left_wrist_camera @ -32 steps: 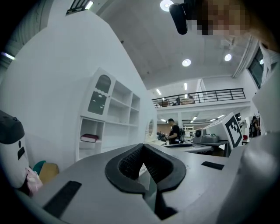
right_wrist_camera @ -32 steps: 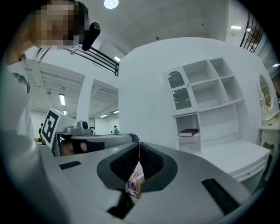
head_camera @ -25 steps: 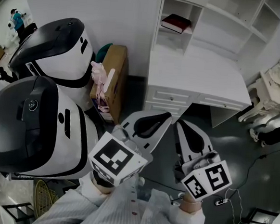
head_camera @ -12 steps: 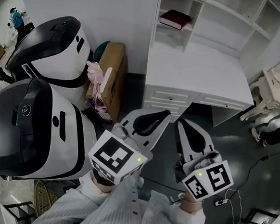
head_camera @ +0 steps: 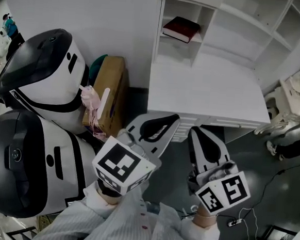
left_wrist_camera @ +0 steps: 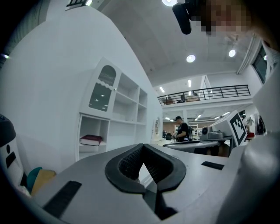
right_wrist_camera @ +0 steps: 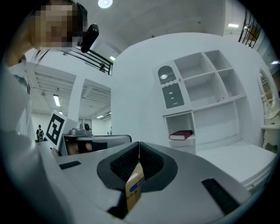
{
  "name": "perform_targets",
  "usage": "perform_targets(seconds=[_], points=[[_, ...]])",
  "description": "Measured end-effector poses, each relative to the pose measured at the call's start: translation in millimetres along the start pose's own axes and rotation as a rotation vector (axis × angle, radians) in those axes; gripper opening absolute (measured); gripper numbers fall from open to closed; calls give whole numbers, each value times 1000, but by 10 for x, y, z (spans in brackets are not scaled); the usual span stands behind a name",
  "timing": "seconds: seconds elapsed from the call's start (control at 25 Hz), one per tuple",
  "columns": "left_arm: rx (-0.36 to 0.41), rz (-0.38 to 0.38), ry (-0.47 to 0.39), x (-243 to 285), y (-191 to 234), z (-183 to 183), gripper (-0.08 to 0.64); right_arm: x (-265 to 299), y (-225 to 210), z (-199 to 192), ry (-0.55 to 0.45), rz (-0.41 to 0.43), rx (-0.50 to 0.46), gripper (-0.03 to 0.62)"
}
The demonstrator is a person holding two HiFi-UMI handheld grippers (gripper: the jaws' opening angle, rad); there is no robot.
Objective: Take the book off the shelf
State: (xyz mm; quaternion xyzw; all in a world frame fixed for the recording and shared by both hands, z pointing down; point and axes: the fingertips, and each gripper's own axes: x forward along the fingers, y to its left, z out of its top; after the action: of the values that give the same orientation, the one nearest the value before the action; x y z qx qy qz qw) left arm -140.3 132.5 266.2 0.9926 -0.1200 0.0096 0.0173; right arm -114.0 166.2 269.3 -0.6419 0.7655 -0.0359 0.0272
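Note:
A dark red book (head_camera: 181, 29) lies flat in the left cubby of the white shelf unit (head_camera: 161, 19) on top of the desk (head_camera: 209, 90). It also shows small and far off in the left gripper view, book (left_wrist_camera: 91, 140), and in the right gripper view, book (right_wrist_camera: 181, 135). My left gripper (head_camera: 171, 119) and right gripper (head_camera: 195, 133) hang side by side in front of the desk, well short of the shelf. The left gripper (left_wrist_camera: 142, 146) is shut and holds nothing. The right gripper (right_wrist_camera: 139, 144) is shut at its tips; a small yellow tag (right_wrist_camera: 134, 186) shows in the hollow behind them.
Two large white-and-black rounded machines (head_camera: 40, 72) (head_camera: 23, 158) stand to the left. A cardboard box (head_camera: 108, 98) with a pink item leans between them and the desk. A white chair (head_camera: 297, 92) is at the right, and cables (head_camera: 235, 219) lie on the dark floor.
The desk and shelf have slid left and come a little closer in the head view. Both grippers keep their pose near the body, jaws still shut.

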Motion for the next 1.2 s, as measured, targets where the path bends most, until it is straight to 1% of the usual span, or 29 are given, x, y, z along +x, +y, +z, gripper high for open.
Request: perform_targets(seconds=[0.2,0.6,0.84,1.04,1.2], points=[[4,-19,-6,236,368,48,11,355,-232,74,-10,-25,0,15],[2,-48,-3,461,927,23,11,957,-397,44,-8,-47,-3,15],[8,-64,2,546,1056,-19,11,1118,-444,-22,-5,-54,9,15],[17,-68,10,728,1129,-48,11,1183,-652,-36,-4,-66,19,15],[19,-52,16,960,1246,-68,11,1299,-894,-25,-6,-56,21,15]])
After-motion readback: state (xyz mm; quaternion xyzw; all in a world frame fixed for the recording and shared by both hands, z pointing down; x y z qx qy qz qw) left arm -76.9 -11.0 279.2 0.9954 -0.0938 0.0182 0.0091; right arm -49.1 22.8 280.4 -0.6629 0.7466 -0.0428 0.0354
